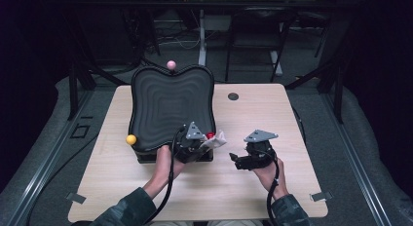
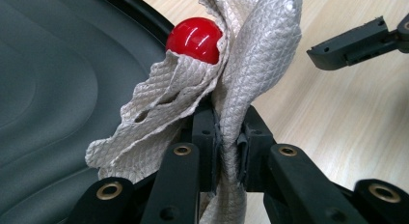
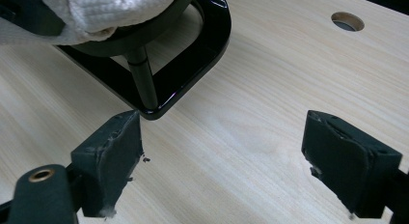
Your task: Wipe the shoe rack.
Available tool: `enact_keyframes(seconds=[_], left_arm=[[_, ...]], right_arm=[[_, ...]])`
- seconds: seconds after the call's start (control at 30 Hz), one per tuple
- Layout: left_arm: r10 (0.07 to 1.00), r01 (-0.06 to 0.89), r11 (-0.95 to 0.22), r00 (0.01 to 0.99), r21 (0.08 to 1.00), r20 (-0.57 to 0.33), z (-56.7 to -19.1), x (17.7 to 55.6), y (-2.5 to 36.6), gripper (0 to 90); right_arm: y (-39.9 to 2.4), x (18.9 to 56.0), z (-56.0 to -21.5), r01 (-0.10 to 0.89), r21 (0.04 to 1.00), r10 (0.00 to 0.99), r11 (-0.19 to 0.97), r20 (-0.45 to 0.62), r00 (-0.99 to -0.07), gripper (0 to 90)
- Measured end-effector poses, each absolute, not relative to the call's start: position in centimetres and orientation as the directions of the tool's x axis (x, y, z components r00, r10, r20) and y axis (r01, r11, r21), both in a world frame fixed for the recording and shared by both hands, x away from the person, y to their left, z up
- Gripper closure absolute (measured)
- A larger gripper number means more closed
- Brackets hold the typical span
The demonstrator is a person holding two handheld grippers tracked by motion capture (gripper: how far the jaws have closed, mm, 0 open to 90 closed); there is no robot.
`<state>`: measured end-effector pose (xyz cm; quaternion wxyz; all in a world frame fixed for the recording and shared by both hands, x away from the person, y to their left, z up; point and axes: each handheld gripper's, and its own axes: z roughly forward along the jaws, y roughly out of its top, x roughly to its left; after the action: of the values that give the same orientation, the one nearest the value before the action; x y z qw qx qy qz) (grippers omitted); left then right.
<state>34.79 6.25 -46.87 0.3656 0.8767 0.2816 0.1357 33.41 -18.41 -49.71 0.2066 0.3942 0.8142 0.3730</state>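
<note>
A black wavy-topped board [image 1: 170,104] stands on a black base [image 3: 193,64], with a pink ball [image 1: 171,65] at its far edge and a yellow ball [image 1: 131,139] at its left corner. At its near right corner sits a red ball [image 2: 195,38]. My left gripper [image 2: 227,130] is shut on a white textured cloth [image 2: 251,60], which drapes against the red ball and the board's rim. In the high view the left gripper [image 1: 204,144] is at that corner. To its right, my right gripper [image 1: 234,160] hovers over the table; its jaws [image 3: 222,156] stand open with nothing between them.
The light wooden table [image 1: 302,187] has a round cable hole [image 1: 233,96] right of the board. A thin post [image 3: 144,84] joins the base to the board. Dark floor, frame legs and another table lie beyond the far edge.
</note>
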Motion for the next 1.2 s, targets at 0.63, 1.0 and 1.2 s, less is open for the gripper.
enact_keyframes(seconds=[0.63,1.0,1.2], left_arm=[[0.660,0.436,-0.520,0.751,0.735,0.021,-46.3,35.4,10.2,80.9],[0.742,0.476,-0.465,0.669,0.747,0.035,-46.9,35.4,14.1,81.1],[0.774,0.488,-0.437,0.632,0.756,0.040,-47.3,34.8,16.3,81.2]], right_arm=[[-16.1,34.4,-48.2,0.443,0.806,0.741,0.392,0.009,-0.672,14.9],[-12.8,35.3,-46.9,0.386,0.830,0.694,0.403,-0.002,-0.720,28.5],[-11.6,36.2,-47.0,0.378,0.832,0.670,0.406,0.010,-0.742,41.5]])
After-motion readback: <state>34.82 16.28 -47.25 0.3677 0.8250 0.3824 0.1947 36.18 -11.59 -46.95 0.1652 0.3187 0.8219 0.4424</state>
